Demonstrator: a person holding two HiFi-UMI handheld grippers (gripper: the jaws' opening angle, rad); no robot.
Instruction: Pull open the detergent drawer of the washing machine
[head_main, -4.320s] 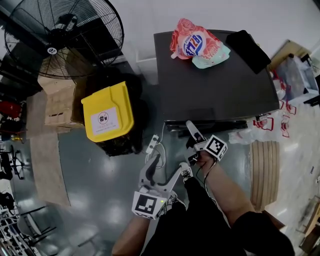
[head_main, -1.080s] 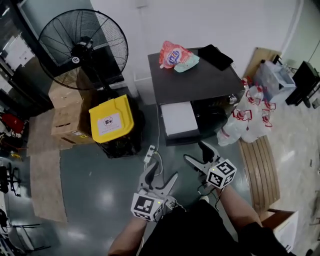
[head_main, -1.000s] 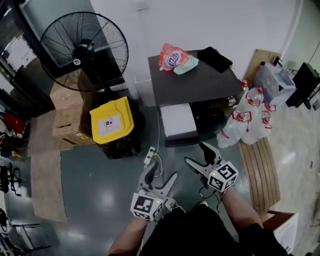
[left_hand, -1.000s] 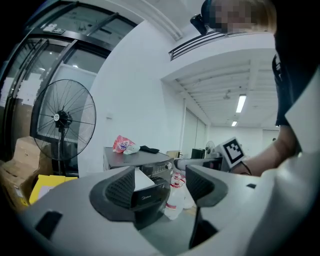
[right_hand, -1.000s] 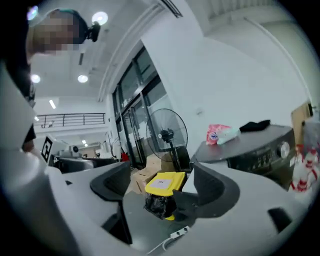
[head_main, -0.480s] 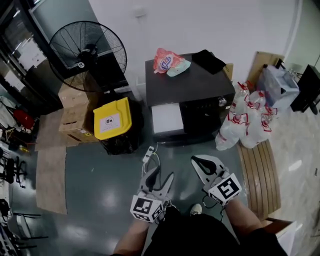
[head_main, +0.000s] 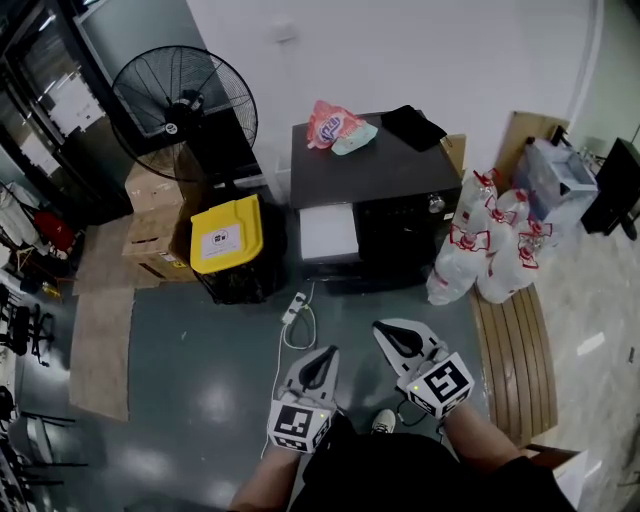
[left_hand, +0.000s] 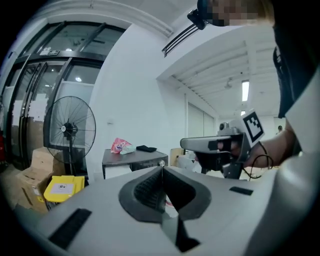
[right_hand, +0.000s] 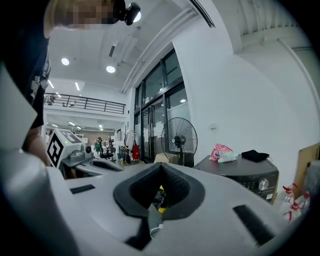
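The dark washing machine stands against the far wall, and its white detergent drawer sticks out at the front left. Both grippers hang over the floor well short of the machine, touching nothing. My left gripper is shut and empty, with its jaws meeting at the tips. To its right, my right gripper is also shut and empty. The left gripper view shows the machine and the drawer far ahead. The machine lies to the right in the right gripper view.
A pink detergent bag and a black cloth lie on the machine. A yellow-lidded bin, cardboard boxes and a standing fan are at its left. White bags and wooden slats are at its right. A power strip lies on the floor.
The right gripper was at the machine's front in the earliest frame; the drawer now stands out. Over the last second both grippers drew back from the machine and their jaws closed.
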